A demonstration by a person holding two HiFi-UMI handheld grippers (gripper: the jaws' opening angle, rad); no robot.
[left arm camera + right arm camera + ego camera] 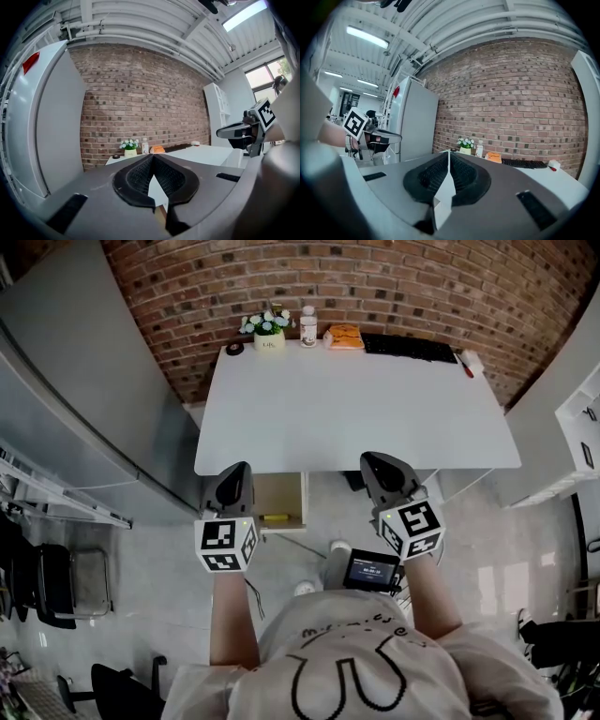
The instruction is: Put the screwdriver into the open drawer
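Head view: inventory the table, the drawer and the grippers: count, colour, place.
table: one, white, mid-view
drawer: one, wooden, open under table's front
yellow item: one, inside the drawer
black disc: one, far left corner
flower pot: one, white, beside the disc
bottle: one, clear, right of pot
orange item: one, right of bottle
keyboard: one, black, far right
red item: one, at keyboard's right end
white item: one, beside the red item
left gripper: one, grey, fingers shut, empty
right gripper: one, grey, fingers shut, empty

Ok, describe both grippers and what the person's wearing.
Both the left gripper and right gripper have dark grey bodies with black ribbed pads, each carrying a white cube of black square markers. A lit screen sits by the right one. The shirt is white, black-printed.
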